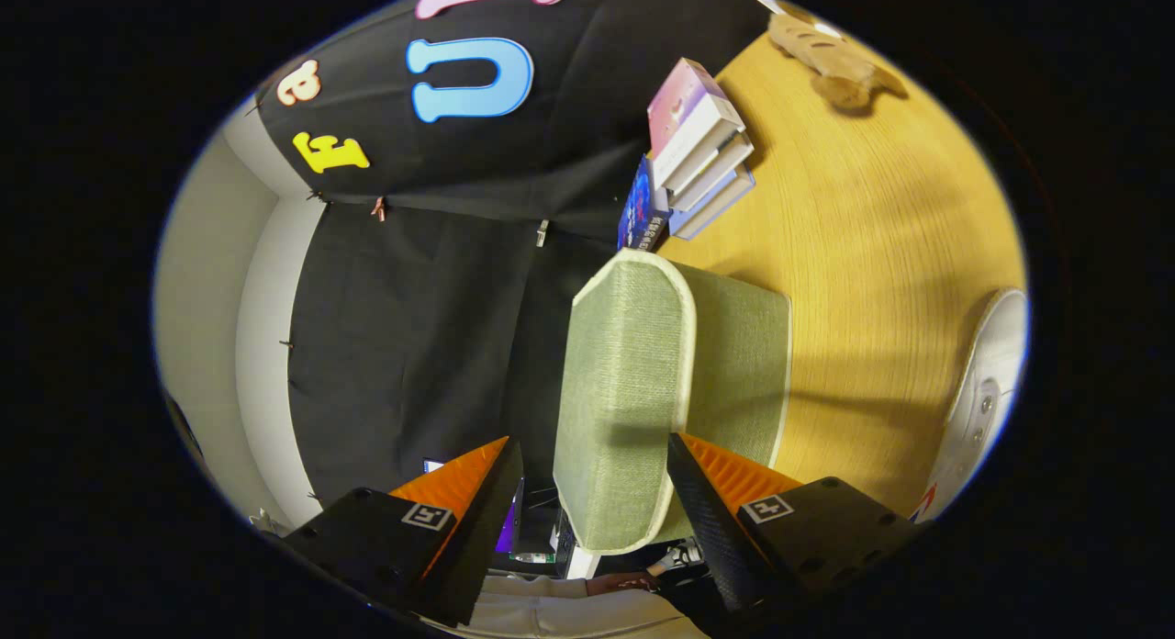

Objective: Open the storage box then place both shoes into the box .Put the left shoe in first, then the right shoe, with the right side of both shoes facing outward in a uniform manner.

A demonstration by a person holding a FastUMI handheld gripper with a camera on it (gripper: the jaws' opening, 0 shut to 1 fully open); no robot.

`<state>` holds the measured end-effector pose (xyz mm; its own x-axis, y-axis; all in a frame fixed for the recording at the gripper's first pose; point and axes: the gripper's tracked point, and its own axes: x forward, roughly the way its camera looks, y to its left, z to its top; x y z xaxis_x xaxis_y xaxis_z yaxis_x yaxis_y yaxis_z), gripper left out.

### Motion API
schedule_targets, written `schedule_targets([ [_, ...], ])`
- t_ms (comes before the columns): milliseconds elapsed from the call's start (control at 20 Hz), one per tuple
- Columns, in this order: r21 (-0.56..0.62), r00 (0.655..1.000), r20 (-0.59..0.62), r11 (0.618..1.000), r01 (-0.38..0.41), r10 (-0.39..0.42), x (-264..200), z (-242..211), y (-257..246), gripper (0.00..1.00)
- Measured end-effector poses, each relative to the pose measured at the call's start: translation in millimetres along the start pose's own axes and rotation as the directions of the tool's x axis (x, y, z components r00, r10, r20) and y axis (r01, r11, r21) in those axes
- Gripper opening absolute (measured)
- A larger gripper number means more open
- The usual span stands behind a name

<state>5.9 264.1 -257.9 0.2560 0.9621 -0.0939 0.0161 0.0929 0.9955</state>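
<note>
Light yellow wood-grain tabletop [881, 253], viewed with the camera rolled onto its side.

Resting directly on it:
- Sage-green woven-fabric storage box with pale piping [670, 382], lid closed; it sits just ahead of the gripper [595, 478], whose fingers stand spread to either side of the box's near end without pressing on it.
- Stack of pale-covered books [702, 148], beyond the box at the table's far edge, against the black cloth.
- Tan plush toy [826, 56], well apart from the box.
- White shoe [987, 391], only partly seen, beside the box.
</note>
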Motion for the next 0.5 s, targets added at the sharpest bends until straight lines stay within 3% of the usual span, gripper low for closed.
schedule_targets([
  [150,0.049,0.999,-0.038,0.999,-0.007,0.009,16.1,-3.9,-20.8,0.98],
  [500,0.171,0.991,-0.058,0.979,-0.109,0.121,31.2,-10.4,-22.2,0.96],
])
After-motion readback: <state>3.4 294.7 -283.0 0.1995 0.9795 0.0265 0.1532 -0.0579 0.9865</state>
